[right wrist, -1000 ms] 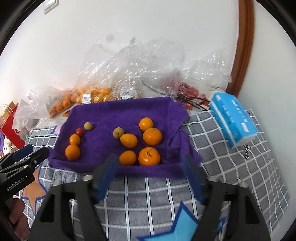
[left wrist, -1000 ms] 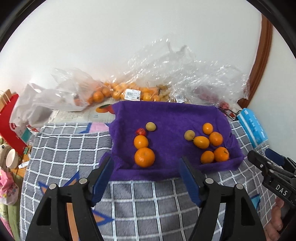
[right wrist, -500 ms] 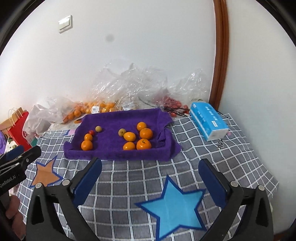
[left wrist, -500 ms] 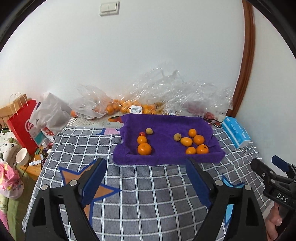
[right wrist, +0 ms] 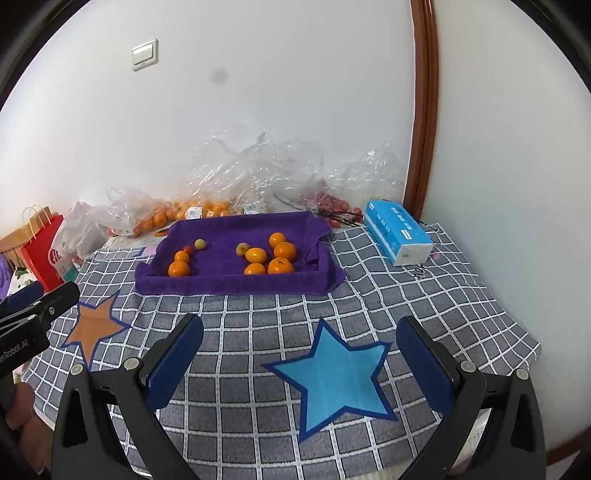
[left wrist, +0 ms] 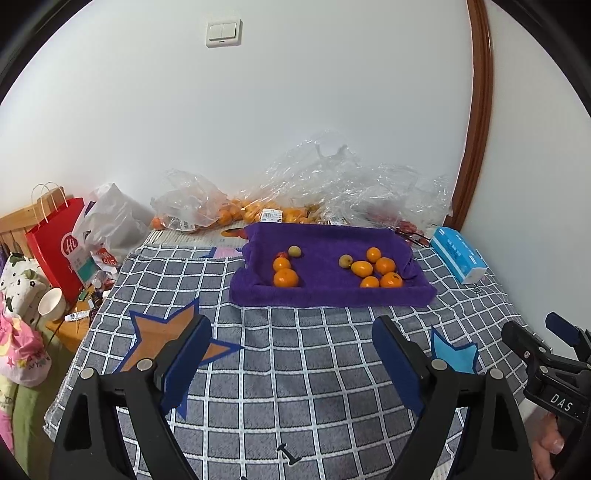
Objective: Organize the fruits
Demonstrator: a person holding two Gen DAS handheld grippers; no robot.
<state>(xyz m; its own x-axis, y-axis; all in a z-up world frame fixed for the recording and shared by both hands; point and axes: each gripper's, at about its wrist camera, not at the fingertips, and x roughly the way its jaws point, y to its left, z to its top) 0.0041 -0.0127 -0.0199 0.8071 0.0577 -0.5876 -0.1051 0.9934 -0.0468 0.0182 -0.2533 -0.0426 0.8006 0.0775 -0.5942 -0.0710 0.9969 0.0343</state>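
A home bedroom: a bed under a checked star-patterned blanket, a red shopping bag, a tissue pack, a wall switch.

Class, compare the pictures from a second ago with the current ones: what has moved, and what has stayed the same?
Both grippers have pulled back and up from the purple towel, so it looks smaller and more quilt shows. The left gripper and right gripper stayed open and empty; nothing was gripped or released. The fruits, four on the left and six on the right, and the tissue pack have not moved.
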